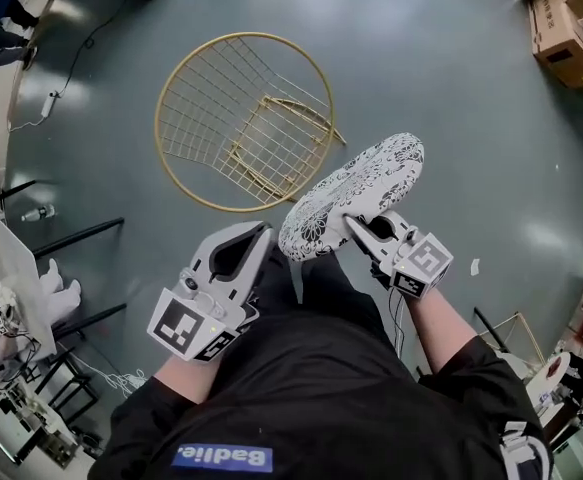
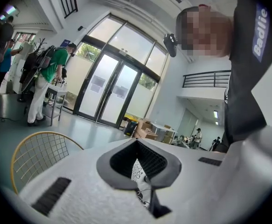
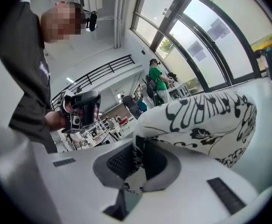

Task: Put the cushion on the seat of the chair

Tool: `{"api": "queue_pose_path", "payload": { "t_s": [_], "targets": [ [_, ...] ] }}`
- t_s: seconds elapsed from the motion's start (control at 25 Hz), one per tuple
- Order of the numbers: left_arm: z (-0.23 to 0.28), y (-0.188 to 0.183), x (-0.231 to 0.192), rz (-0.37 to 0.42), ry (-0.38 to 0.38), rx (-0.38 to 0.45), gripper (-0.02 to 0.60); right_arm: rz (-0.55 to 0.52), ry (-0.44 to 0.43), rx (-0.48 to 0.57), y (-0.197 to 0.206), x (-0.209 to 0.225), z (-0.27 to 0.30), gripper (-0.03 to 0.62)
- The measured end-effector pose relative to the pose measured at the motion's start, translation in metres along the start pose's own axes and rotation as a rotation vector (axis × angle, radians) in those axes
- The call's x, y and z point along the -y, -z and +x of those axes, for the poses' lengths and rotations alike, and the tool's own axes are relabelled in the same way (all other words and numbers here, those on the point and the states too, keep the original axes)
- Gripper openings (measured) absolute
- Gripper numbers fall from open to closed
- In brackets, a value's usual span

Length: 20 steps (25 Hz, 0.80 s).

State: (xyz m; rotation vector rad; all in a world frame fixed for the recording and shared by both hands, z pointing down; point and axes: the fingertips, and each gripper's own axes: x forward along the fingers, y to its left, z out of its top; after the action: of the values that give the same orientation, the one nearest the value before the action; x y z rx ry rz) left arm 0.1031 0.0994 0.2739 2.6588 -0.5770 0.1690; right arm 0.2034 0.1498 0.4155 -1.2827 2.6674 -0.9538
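Jaws of left gripper and right gripper clamp cushion (chair nearby).

Cushion: round, white, black floral print. Held aloft and tilted, its near edge pinched by left gripper and right gripper. Placed just beside the near-right rim of the chair. Chair: gold wire mesh, round shell, square mesh seat, standing upright.

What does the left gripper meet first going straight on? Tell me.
The cushion: the left gripper already pinches its edge. Beyond, the chair lies left of its line, so likely only floor; depth is unclear.
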Motion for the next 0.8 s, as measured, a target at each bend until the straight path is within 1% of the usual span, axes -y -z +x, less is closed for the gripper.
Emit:
{"api": "queue_pose_path", "payload": {
  "t_s": [0.24,0.44,0.6,0.8],
  "targets": [
    [0.001,0.015,-0.02,-0.02,-0.03,0.003,0.014,0.019,0.018,-0.055,0.032,0.04,0.017,0.038],
    [-0.004,0.024,-0.037,-0.042,-0.041,-0.001,0.014,0.011,0.014,-0.118,0.056,0.056,0.041,0.038],
    [-0.012,0.03,-0.055,-0.057,-0.053,0.001,0.014,0.003,-0.001,-0.145,0.064,0.062,0.071,0.038],
    [-0.031,0.036,-0.08,-0.082,-0.075,0.001,0.014,-0.013,-0.035,-0.162,0.057,0.06,0.119,0.038]
  ]
}}
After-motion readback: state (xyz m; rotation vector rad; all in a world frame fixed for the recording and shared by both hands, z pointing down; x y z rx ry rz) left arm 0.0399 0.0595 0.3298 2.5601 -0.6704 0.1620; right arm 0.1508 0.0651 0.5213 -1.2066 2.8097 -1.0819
